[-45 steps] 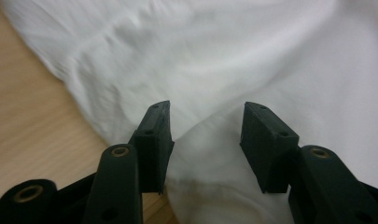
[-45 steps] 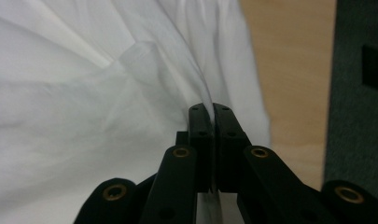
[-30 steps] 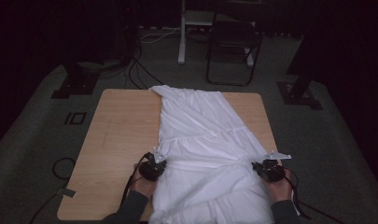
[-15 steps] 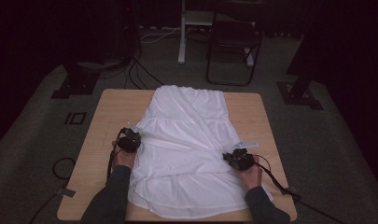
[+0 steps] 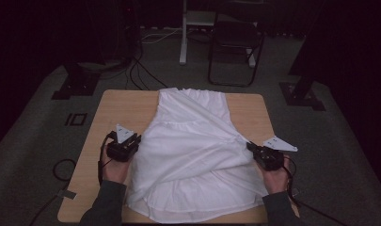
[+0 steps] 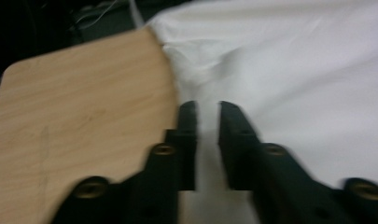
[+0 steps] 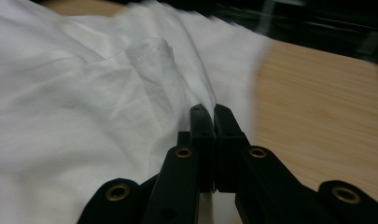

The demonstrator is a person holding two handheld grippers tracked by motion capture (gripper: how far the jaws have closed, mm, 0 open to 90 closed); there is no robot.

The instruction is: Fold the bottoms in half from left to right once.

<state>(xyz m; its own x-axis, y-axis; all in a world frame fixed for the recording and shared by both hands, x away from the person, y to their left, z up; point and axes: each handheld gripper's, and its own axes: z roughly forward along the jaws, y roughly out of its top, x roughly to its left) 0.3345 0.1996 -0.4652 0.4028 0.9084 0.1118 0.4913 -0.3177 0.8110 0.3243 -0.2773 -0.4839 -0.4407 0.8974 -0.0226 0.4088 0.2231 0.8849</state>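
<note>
Since a second ago both hands dragged the dress [image 5: 197, 150] sideways across the table [image 5: 127, 106], left gripper [image 6: 203, 109] jaws just opening with cloth loose between, right gripper [image 7: 210, 112] pinched on its edge, long axis running away from both.

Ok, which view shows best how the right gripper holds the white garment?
The right gripper view: the right gripper has its jaws shut on a fold of the white garment. The high view shows that gripper small at the garment's edge. The left gripper view shows cloth alone.
</note>
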